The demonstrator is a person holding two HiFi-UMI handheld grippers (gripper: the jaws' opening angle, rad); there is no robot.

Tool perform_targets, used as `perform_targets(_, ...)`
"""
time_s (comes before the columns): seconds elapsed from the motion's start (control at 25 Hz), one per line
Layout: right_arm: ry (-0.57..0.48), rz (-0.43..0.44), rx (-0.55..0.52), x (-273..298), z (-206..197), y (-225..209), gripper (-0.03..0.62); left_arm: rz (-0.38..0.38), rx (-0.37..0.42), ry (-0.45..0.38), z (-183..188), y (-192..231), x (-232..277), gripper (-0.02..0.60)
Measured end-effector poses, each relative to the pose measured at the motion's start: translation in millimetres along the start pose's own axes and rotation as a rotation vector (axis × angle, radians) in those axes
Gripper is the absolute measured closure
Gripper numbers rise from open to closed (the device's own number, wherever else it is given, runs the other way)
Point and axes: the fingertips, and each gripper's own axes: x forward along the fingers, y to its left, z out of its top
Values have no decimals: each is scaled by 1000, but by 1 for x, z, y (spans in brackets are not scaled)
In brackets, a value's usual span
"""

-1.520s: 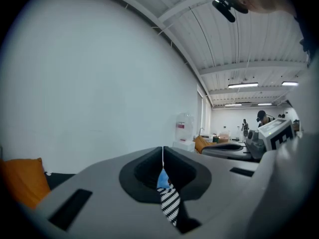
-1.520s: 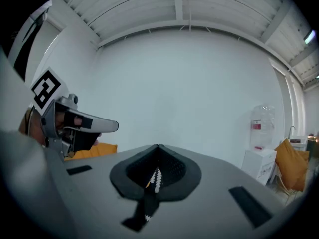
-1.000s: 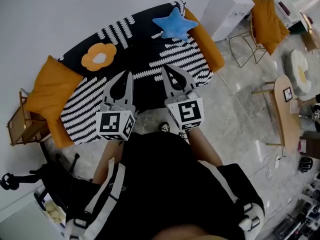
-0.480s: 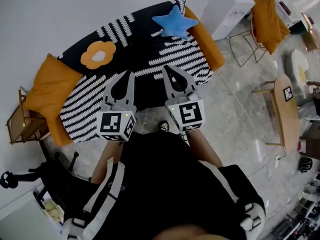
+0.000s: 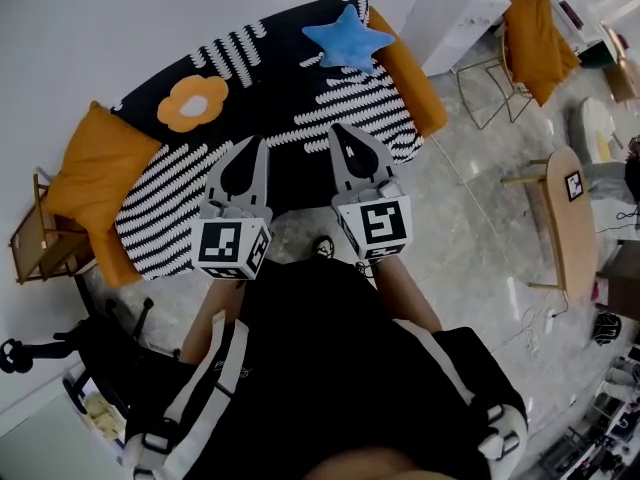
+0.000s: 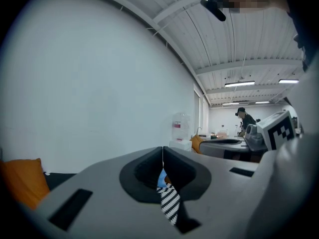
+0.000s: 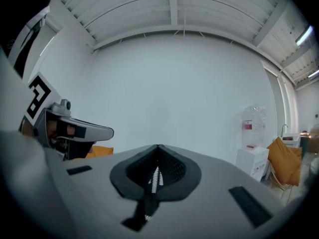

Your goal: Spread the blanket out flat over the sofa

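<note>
The blanket (image 5: 362, 116), black with white stripes, lies draped over the sofa (image 5: 412, 80) from one orange arm to the other. Neither tool has hold of it. The left tongs (image 5: 259, 144) and right tongs (image 5: 337, 130) are both closed tip to tip, and striped cloth shows only beyond them through the hollow behind the tips. The nearest risk, as I judge it, is reaching for the front hem with the tongs closed like this. They would only nudge and ruck the cloth instead of pinching it, so they need to part first. Further out, a flower cushion (image 5: 192, 105) and a blue star cushion (image 5: 348, 40) rest on top of the blanket. Any tug to smooth it would likely drag or tip them, or bunch the fabric against their weight. At the left end, by the loose orange cushion (image 5: 88, 173), the stripes run skewed, and an uneven pull from one side could worsen that. The person's shoe (image 5: 322, 248) stands close to the sofa front and could trap the hem if it hangs that low, which I cannot tell. Both tongs are held side by side before the torso, pointing nearly level toward the wall, marker cubes nearest the body and forearms reaching forward.
</note>
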Motion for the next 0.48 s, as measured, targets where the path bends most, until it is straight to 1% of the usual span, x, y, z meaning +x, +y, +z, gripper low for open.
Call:
perform_targets(0.16,-9,-13,-6,-5,3,-5,586,-3,-9,-4,-2,-5,-1,557)
perform_targets(0.28,7,-14,0,-7,2,-8,586,-7,-18,-9,-3,-7,0,557)
perform_targets(0.48,-13,-13,15,-9,-2,-11,586,-4,-21,-6,-4,-7,0,557)
